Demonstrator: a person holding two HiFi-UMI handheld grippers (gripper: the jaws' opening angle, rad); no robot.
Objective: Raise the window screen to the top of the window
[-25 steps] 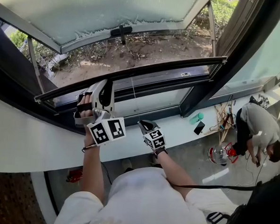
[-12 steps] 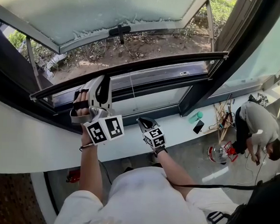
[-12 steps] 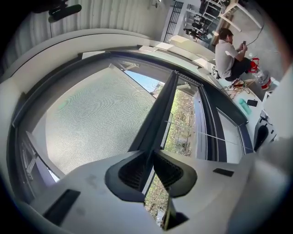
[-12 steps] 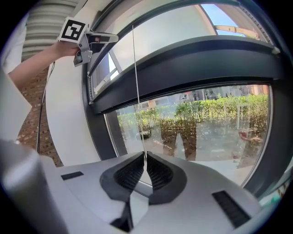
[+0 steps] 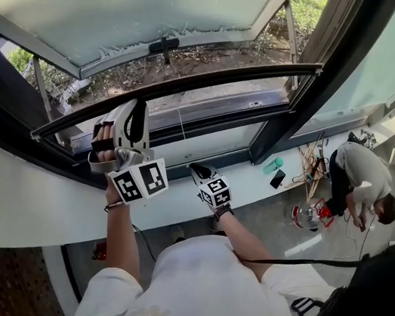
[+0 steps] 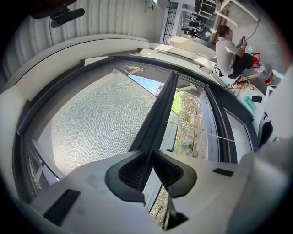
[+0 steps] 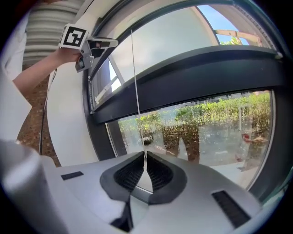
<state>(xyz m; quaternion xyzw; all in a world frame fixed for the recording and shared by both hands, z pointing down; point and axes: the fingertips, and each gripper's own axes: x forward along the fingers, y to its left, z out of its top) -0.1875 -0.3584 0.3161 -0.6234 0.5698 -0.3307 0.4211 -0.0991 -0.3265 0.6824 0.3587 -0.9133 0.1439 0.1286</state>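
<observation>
The window screen's dark bottom bar [image 5: 209, 81] runs across the window opening, with grey mesh [image 6: 98, 119] on one side of it in the left gripper view. My left gripper [image 5: 135, 110] is shut on this bar [image 6: 158, 114], its pads [image 6: 132, 171] pressing both sides. A thin white pull cord [image 5: 180, 129] hangs from the bar. My right gripper [image 5: 195, 168] sits lower, above the sill, shut on that cord [image 7: 136, 87]. The right gripper view also shows the bar [image 7: 197, 75] overhead and the left gripper [image 7: 89, 45] at its far end.
A white sill [image 5: 41, 204] runs under the window. The outer glass sash [image 5: 126, 16] is swung outward, with a black handle [image 5: 163, 45]. A teal bottle [image 5: 275, 165] and a phone [image 5: 277, 180] lie on the sill at right. A person [image 5: 366, 181] crouches on the floor beyond.
Both grippers have risen, and the screen's bottom bar has gone up with the left one. The gap under the bar is wider. The grips are unchanged.
</observation>
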